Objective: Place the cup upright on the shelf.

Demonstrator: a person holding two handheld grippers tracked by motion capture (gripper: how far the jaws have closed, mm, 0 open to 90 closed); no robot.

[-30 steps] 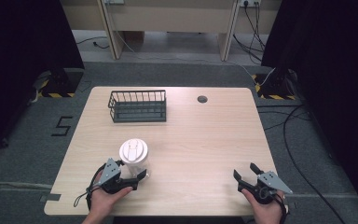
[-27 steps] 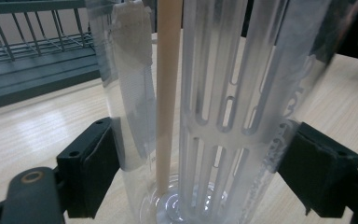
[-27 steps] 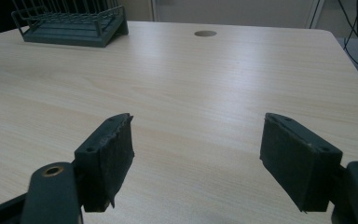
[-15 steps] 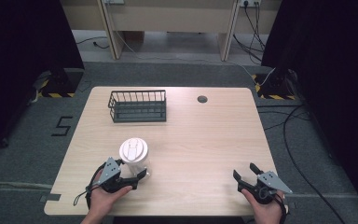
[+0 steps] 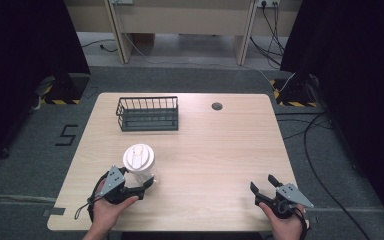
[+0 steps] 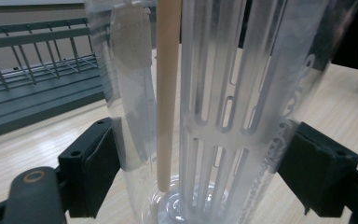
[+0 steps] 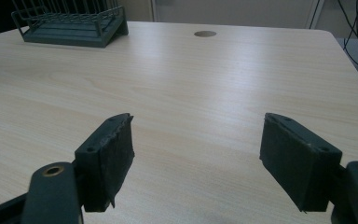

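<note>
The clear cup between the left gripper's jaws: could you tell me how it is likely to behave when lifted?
The clear cup looks empty apart from a straw and a slotted insert, so it is probably light. Its smooth, see-through wall may be slippery and could flex under a hard squeeze from the left gripper. Tall with a white lid on top, it could tip if nudged high.

Overhead forward-down view; two low gripper views toward the rack (image 5: 147,114).

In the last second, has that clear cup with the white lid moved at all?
No. The cup sits at the same spot in the high view, equally far from the wire basket, with the left tongs around it.
</note>
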